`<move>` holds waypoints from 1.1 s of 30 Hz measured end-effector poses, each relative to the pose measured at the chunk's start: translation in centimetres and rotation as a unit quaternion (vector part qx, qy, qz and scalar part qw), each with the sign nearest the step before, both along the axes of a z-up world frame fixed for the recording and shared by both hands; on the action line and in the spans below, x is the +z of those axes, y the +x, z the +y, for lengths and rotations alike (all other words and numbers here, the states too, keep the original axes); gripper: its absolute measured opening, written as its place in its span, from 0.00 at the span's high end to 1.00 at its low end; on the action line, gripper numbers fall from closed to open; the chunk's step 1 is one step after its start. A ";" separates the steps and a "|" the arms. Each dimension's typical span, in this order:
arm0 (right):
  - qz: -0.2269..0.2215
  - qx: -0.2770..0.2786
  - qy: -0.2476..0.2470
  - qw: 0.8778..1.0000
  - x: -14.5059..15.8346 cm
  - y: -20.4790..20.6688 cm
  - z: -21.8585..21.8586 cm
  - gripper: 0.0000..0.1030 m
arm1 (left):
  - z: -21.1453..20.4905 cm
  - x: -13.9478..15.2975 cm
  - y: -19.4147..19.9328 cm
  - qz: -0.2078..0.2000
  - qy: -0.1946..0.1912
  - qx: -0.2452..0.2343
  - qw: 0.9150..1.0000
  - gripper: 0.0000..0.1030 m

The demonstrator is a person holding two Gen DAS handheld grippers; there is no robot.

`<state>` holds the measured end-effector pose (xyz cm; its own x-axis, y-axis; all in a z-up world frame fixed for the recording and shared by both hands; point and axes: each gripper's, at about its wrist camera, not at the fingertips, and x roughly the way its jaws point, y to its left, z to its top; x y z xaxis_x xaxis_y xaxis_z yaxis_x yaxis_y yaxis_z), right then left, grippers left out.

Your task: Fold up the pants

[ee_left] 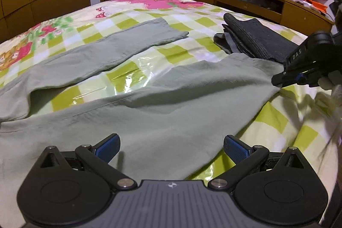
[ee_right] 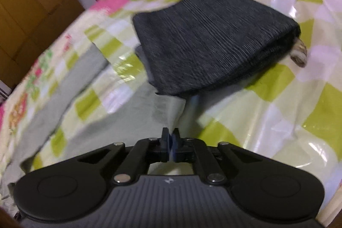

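- Now the right claw [ee_right: 170, 138] is clenched on the hem of the green pants [ee_left: 149, 104], spread across the bed [ee_left: 284, 121], ready to lift one leg over.
- Left claw [ee_left: 171, 149] hovers released above the cloth.

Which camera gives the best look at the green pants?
The left wrist view: the green pants lie spread across the bed, both legs visible. The right wrist view shows only blurred parts, with the right gripper pinching a hem.

pants [ee_left: 149, 99] on bed [ee_left: 192, 3], folded clothes [ee_left: 256, 37] right
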<state>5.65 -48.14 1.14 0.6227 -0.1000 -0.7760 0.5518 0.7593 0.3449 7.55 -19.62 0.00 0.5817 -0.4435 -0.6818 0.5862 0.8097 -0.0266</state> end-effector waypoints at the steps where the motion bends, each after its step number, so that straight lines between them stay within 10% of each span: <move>1: 0.006 0.000 -0.014 1.000 0.1 -0.2 0.2 0.89 | 0.8 0.2 -0.2 -0.007 0.000 0.005 1.000 0.00; 7: 0.002 0.022 -0.108 0.994 1.8 -2.0 3.9 0.86 | 7.1 1.1 -0.1 -0.022 0.008 0.063 0.998 0.00; 14: -0.024 0.241 -0.123 0.962 3.6 1.4 17.2 0.86 | 20.7 1.8 -0.5 -0.046 0.071 0.189 0.978 0.00; 23: -0.029 0.537 -0.090 0.839 1.1 6.8 40.7 0.85 | 35.8 -0.8 0.9 -0.007 0.081 0.312 0.946 0.00; 33: 0.046 0.644 -0.046 0.762 -2.6 6.8 49.5 0.82 | 38.8 -2.9 -1.1 0.043 0.099 0.294 0.950 0.00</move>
<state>12.44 1.39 -1.50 0.1940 0.4923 -0.8485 -0.6527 0.7105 0.2630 6.44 19.17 -2.86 0.6275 0.0828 -0.7742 0.0336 0.9905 0.1331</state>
